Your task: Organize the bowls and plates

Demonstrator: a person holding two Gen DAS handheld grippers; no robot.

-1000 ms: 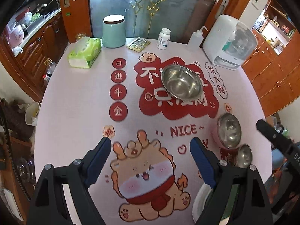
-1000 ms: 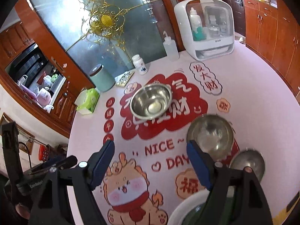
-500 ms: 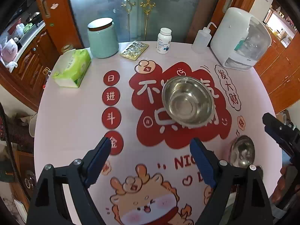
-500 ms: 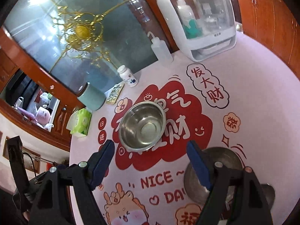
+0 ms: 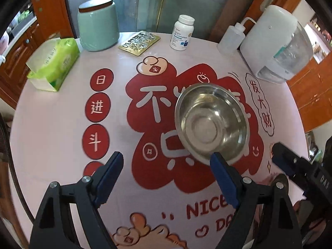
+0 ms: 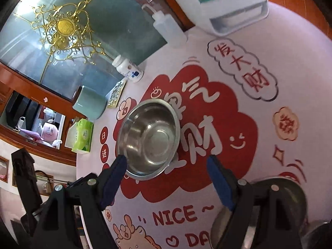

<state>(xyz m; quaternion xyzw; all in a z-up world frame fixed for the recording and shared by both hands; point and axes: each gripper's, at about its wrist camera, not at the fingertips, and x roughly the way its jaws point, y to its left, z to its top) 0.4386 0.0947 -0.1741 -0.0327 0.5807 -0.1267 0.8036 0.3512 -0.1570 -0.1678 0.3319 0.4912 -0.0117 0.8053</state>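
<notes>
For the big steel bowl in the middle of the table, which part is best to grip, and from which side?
Grip the steel bowl by its thin rim, probably the near edge, one finger inside and one outside. It stands upright, empty, and the open left gripper is beside that edge.

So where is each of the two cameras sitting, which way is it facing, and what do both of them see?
Left wrist: sits on the left hand-held gripper, looks steeply down at the table; its open jaws and the right hand-held gripper show.
Right wrist: sits on the right hand-held gripper, tilted down over the table's near side; its open jaws show.
Shared: steel bowl, pill bottle, green jar, tissue pack.
</notes>
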